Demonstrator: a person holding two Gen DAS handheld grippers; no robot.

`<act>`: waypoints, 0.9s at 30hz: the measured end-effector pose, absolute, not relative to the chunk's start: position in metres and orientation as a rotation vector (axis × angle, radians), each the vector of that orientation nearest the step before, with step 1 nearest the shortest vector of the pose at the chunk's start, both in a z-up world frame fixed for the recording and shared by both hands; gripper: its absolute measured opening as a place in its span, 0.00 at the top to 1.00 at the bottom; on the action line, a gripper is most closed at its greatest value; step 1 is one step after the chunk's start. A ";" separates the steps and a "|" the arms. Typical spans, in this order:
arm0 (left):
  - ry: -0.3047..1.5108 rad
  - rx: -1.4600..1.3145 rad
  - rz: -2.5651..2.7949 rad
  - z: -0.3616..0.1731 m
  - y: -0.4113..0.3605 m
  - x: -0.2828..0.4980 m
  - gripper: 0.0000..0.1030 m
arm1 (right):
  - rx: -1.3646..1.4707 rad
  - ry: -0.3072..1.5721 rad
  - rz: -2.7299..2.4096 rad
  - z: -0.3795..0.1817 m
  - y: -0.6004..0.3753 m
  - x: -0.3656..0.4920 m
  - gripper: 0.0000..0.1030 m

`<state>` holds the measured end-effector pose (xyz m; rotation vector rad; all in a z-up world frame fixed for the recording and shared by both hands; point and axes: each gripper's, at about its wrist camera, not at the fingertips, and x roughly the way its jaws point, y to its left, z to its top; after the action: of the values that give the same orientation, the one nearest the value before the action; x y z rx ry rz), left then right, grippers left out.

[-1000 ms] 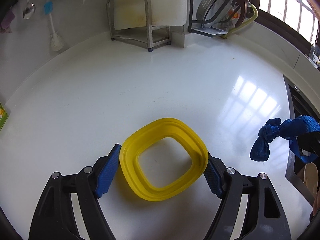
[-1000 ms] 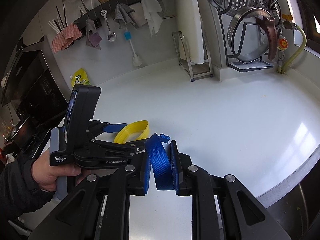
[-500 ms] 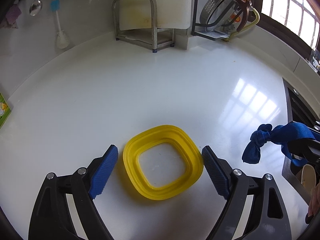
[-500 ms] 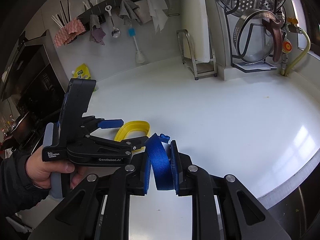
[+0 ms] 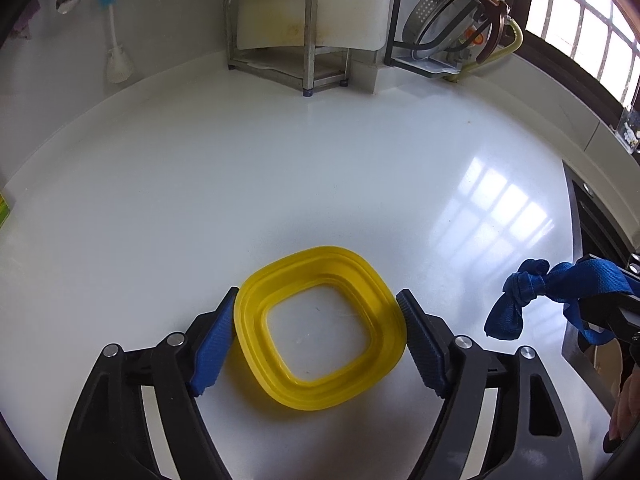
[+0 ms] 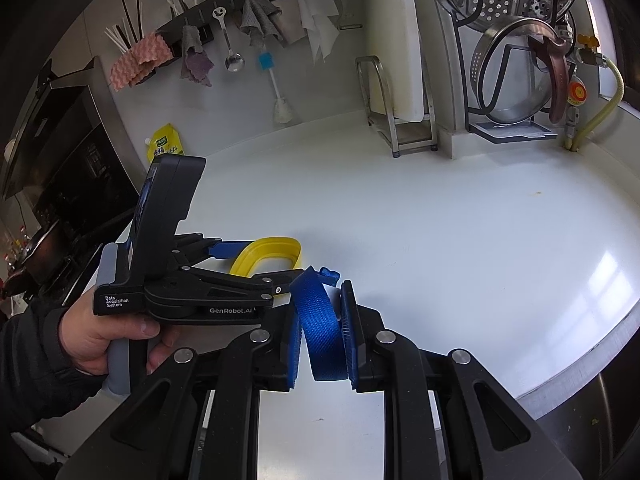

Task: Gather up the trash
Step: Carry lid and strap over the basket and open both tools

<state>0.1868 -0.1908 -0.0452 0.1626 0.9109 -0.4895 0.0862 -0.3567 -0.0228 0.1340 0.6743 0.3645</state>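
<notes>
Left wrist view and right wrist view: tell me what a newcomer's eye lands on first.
The bright yellow ring lying flat on the white counter, framed between the blue pads of the left gripper, whose pads sit at its two sides. Next, the blue strap pinched in the right gripper, its knotted end hanging at the right edge of the left wrist view. Behind, a metal rack stands against the wall.
</notes>
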 end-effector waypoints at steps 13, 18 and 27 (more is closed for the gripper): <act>0.859 0.164 -0.469 -0.029 -0.174 0.170 0.28 | 0.126 0.679 0.370 -0.024 -0.355 0.087 0.83; 0.829 0.171 -0.467 -0.017 -0.158 0.152 0.28 | 0.117 0.670 0.378 -0.021 -0.351 0.085 0.83; 0.813 0.160 -0.445 -0.004 -0.123 0.121 0.28 | 0.099 0.672 0.395 -0.014 -0.328 0.074 0.83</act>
<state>0.1207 -0.1231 -0.0041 0.1597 0.8132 -0.4447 0.0736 -0.3282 -0.0142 0.0991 0.6720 0.3955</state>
